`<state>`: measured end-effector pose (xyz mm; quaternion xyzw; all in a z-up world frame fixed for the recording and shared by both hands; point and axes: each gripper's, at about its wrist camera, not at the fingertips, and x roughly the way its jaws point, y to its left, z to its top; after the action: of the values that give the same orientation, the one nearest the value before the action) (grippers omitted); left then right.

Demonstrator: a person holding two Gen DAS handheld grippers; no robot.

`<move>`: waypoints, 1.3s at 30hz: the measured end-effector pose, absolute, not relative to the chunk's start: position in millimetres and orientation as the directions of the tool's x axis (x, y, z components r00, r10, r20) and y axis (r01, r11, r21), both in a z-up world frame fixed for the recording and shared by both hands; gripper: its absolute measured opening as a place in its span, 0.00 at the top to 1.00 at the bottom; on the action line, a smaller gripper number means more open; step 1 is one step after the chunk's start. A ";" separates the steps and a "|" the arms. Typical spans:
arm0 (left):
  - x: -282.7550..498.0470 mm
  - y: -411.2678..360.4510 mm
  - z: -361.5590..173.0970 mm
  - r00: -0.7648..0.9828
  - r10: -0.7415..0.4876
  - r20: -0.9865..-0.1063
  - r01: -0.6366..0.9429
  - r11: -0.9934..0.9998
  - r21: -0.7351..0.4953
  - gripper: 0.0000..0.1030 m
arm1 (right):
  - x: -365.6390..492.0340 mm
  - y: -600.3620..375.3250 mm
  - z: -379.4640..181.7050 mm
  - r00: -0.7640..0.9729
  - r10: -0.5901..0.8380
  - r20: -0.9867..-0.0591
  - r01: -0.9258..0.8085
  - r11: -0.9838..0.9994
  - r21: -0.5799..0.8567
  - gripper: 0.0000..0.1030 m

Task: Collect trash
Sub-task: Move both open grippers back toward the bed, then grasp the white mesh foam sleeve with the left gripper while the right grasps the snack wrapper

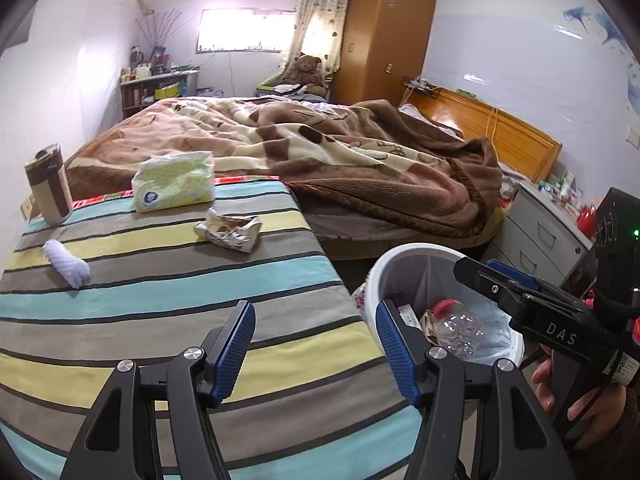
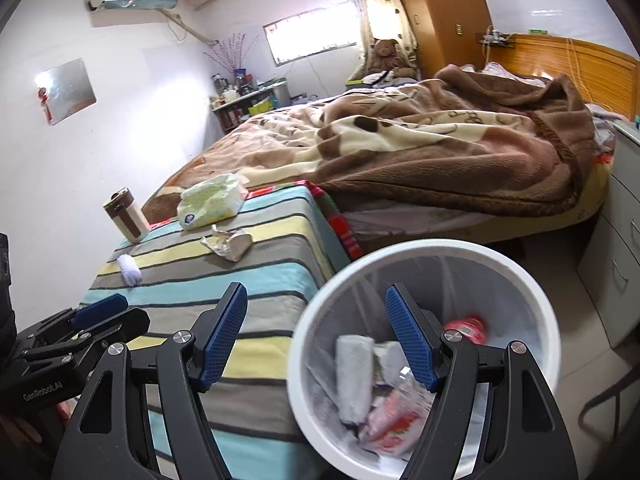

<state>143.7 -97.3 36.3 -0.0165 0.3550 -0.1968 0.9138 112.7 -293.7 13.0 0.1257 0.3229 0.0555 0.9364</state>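
**Both grippers empty over the striped table and the bin**

Nearest to me, my left gripper (image 1: 316, 344) stands with its blue pads apart and nothing between them, above the near edge of the striped cloth (image 1: 160, 304) that covers the table. My right gripper (image 2: 316, 336) is spread wide as well, also empty; its left finger hangs over the cloth's corner and its right finger over the mouth of the white trash bin (image 2: 532, 292). From the left wrist view I can see my right hand (image 1: 580, 396) wrapped around that gripper's handle.

The bin stands on the floor just beside the table's corner. Inside its liner lie a crushed clear plastic bottle (image 1: 460, 328) with a red cap, a grey rolled piece and some pink-printed wrapping.

Further along the cloth, two bits of trash are still out: a small white wad (image 1: 66, 264) near the left edge, and a crumpled wrapper (image 1: 230, 230) nearer the middle. Behind the wrapper lies a green tissue pack (image 1: 174, 186), and at the far left corner a brown-and-cream tumbler (image 1: 48, 190) stands upright.

Beyond the table is the bed under a rumpled brown blanket (image 1: 360, 160), with a grey drawer cabinet (image 1: 536, 232) on its right side. At the far wall a teddy bear (image 1: 306, 70) sits beside a tall wooden wardrobe (image 1: 386, 36).
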 end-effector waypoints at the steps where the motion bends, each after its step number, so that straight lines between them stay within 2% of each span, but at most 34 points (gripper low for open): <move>1: 146.0 -92.9 35.5 0.672 -0.366 -0.644 0.339 0.925 -0.171 0.39 | 114.4 -291.5 12.6 0.784 0.189 -0.592 -0.027 0.962 0.271 0.29; 22: 221.1 53.2 9.8 0.728 -0.163 -0.666 0.032 0.978 -0.204 0.39 | 199.9 -217.2 -3.3 0.722 0.244 -0.647 -0.182 0.970 0.162 0.29; 33: 262.9 120.4 -13.3 0.704 -0.029 -0.709 -0.149 0.971 -0.187 0.39 | 241.9 -194.8 -15.6 0.690 0.238 -0.683 -0.225 0.968 0.110 0.29; 39: 286.3 143.9 -32.5 0.668 -0.015 -0.744 -0.222 0.950 -0.218 0.39 | 259.8 -190.4 -20.6 0.672 0.260 -0.694 -0.240 0.962 0.127 0.29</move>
<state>286.3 143.9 -32.5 -0.1467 0.4034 0.0573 0.9014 259.8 -190.4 -20.6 0.0125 0.3815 0.1367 0.9141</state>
